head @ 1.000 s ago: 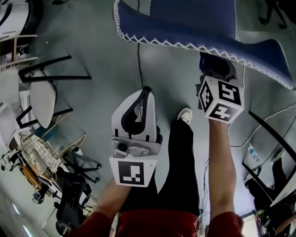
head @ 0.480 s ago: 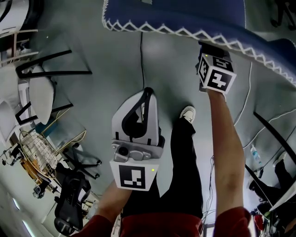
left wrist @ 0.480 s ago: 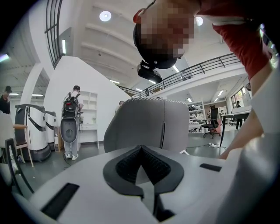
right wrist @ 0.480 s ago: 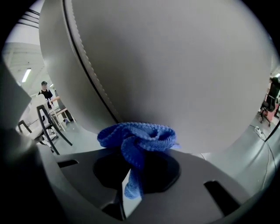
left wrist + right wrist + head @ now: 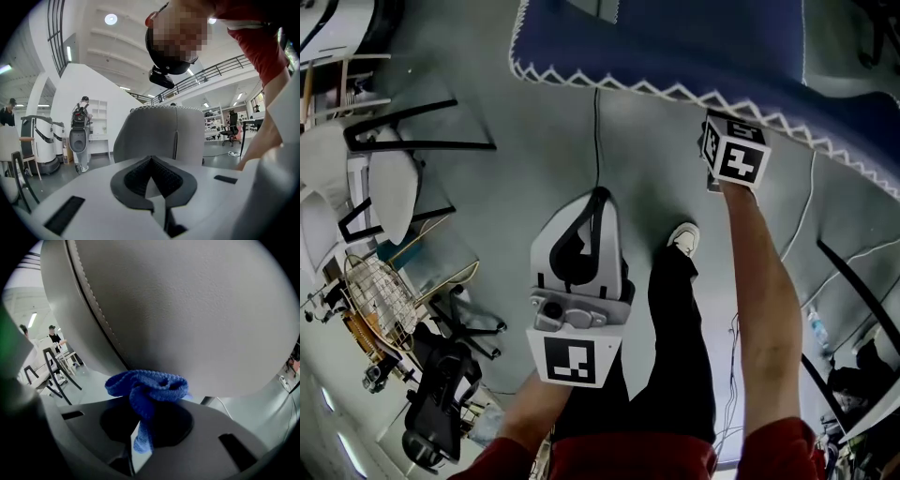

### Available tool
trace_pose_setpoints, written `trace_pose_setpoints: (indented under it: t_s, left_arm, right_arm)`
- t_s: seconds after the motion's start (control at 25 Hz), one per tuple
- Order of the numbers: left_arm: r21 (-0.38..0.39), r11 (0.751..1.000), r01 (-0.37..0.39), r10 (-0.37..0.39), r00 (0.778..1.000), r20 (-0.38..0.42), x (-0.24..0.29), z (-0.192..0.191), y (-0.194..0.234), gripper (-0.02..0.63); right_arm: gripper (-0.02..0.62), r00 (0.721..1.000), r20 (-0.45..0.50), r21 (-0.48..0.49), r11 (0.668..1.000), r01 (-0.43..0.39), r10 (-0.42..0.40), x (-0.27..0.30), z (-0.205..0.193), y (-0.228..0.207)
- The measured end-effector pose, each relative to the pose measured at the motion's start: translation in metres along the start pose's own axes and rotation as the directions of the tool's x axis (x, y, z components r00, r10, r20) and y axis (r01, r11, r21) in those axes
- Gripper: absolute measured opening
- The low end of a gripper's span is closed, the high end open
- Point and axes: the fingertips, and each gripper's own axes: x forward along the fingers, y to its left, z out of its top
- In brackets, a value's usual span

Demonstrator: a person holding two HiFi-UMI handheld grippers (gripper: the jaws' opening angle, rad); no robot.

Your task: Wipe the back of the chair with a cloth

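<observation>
Hidden parts: chair back (image 5: 694,47) is cut off by the head view's top edge. The right gripper (image 5: 136,446) shows there only as its marker cube (image 5: 734,150), with its tips under the stitched edge. The cloth is out of sight in that view.
Colour: the chair back reads blue from the head and grey in both gripper views.
Chair axis: the stitched edge runs across the head view, dropping toward the right.
Cloth: blue knit cloth (image 5: 147,390), bunched. Its narrow tail runs down into the jaws and its wad lies against the chair back's curved surface.
Right gripper: jaws clamped on the cloth's tail.
Left gripper: left gripper (image 5: 154,187) has its jaws closed together with nothing between them. It points toward the chair back, apart from it.
</observation>
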Motion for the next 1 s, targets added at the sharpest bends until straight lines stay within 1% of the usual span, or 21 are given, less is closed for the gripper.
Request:
trace_pose_setpoints:
  t_s: [0.2,0.32,0.4,0.52,0.6,0.76,0.84,0.92,1.0]
  left_arm:
    - [0.005,1.000,-0.023,0.023,1.000,0.004,0.002,0.002,0.000,0.014]
    - [-0.005,0.999,-0.032,0.032,0.999,0.011,-0.002,0.010,0.009,0.014]
    - [-0.005,1.000,-0.021,0.022,1.000,0.018,-0.003,0.016,0.014,0.014]
    - [0.001,1.000,0.012,-0.012,0.999,0.033,-0.003,0.028,0.022,0.014]
    - [0.001,0.999,0.048,-0.048,0.998,0.040,-0.005,0.036,0.030,0.014]
    - [-0.001,0.991,0.131,-0.130,0.991,0.039,-0.014,0.052,0.053,0.014]
    - [0.007,0.986,0.164,-0.164,0.986,0.041,-0.017,0.063,0.066,0.014]
    - [0.022,0.982,0.190,-0.191,0.981,0.044,-0.018,0.078,0.078,0.014]
    - [0.028,0.978,0.208,-0.209,0.977,0.042,-0.020,0.095,0.088,0.014]
  right_arm:
    - [0.061,0.998,0.041,0.007,0.999,-0.040,0.040,-0.026,0.004,0.012]
    - [0.061,0.997,0.070,-0.006,0.999,-0.041,0.042,-0.062,0.012,0.028]
    - [0.061,0.995,0.088,0.007,0.999,-0.042,0.041,-0.092,0.018,0.039]
    - [0.061,0.991,0.126,0.066,0.997,-0.052,0.043,-0.140,0.034,0.053]
    - [0.061,0.986,0.161,0.084,0.995,-0.045,0.031,-0.173,0.051,0.067]
    - [0.061,0.974,0.227,0.084,0.996,0.005,-0.024,-0.237,0.089,0.099]
    - [0.061,0.965,0.255,0.099,0.994,0.035,-0.060,-0.266,0.111,0.110]
    - [0.061,0.959,0.270,0.132,0.990,0.050,-0.084,-0.292,0.135,0.118]
    - [0.061,0.959,0.267,0.134,0.989,0.056,-0.090,-0.314,0.156,0.128]
